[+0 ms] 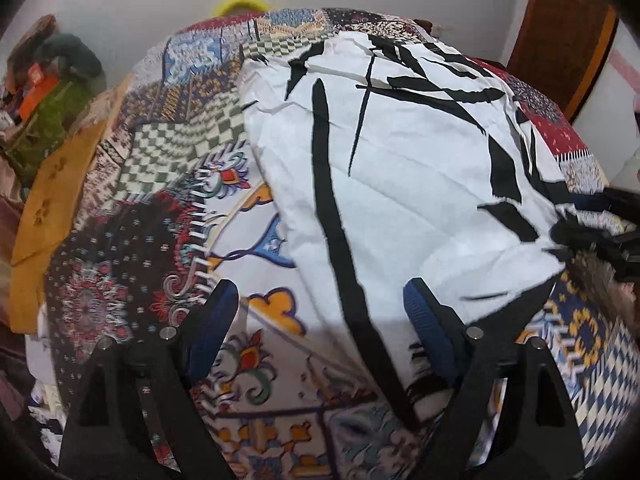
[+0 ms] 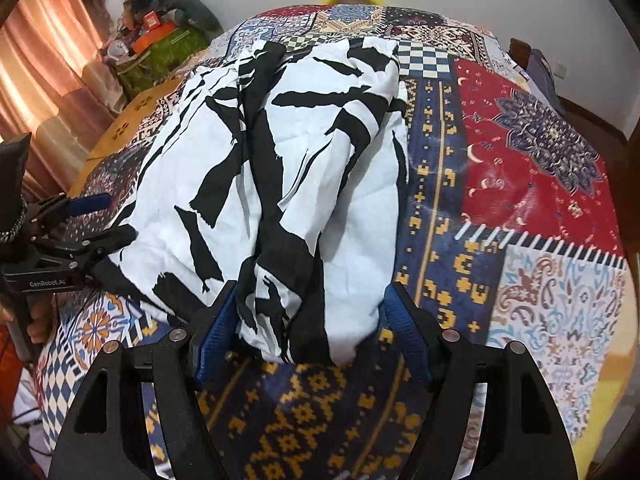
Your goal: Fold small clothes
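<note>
A home room: patchwork cloth on a table, curtains, cluttered corner.

One white garment with black brush-stroke markings lies on one patchwork-patterned cloth-covered surface. Two black two-finger grippers with blue pads, left and right. One mustard-yellow cloth sits at the edge.
</note>
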